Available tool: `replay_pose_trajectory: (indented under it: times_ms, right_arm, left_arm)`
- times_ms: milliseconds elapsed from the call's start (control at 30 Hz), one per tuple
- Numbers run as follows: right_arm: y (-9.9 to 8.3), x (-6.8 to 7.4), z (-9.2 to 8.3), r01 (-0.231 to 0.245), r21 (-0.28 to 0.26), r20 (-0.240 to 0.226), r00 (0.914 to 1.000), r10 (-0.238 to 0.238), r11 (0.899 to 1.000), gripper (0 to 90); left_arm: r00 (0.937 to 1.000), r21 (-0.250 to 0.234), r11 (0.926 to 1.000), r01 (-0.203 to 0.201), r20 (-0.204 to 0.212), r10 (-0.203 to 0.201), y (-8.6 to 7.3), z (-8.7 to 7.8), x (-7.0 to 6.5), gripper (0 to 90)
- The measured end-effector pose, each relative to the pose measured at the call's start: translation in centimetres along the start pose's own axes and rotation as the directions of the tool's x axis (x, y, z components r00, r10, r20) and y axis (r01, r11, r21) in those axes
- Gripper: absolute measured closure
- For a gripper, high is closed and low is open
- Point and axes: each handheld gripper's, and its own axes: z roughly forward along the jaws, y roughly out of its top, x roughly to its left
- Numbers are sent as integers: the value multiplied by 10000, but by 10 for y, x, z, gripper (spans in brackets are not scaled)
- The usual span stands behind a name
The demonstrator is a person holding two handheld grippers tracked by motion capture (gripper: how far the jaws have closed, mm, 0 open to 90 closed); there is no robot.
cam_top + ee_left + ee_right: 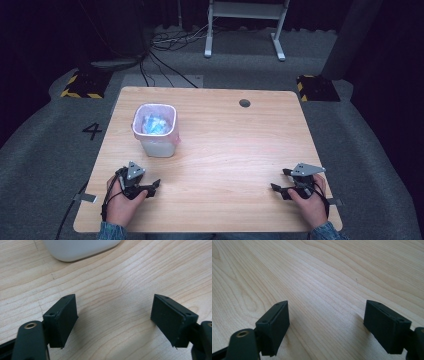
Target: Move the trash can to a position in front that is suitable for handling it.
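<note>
The small white bin with a pink liner (155,131) stands on the pale wooden worktop (225,150), just ahead of the left claw (152,187); both it and the right claw (278,189) rest low, spread and empty, probably ready to begin

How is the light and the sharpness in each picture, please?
High view: table evenly lit, surroundings dark, slightly soft. Left gripper view: sharp wood grain, faint shadows beside the left claw, white bin cropped at the top. Right gripper view: even light, far grain softer.
</note>
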Motion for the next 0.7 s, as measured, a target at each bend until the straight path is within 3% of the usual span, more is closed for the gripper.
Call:
replay_pose_trajectory:
  times_ms: [367,533,700]
  right_arm:
    - [0,0,0,-1,-2,2,10000,1,10000,206]
    - [0,1,0,33,-31,43,10000,-32,10000,210]
    - [0,0,0,33,-29,44,10000,-33,10000,210]
  left_arm:
    - [9992,-140,9993,339,-190,-342,-1,-3,4,199]
    - [9984,-632,9969,461,-309,-481,9,-17,8,215]
    - [9983,-1013,9949,-20,-580,-39,21,-33,13,254]
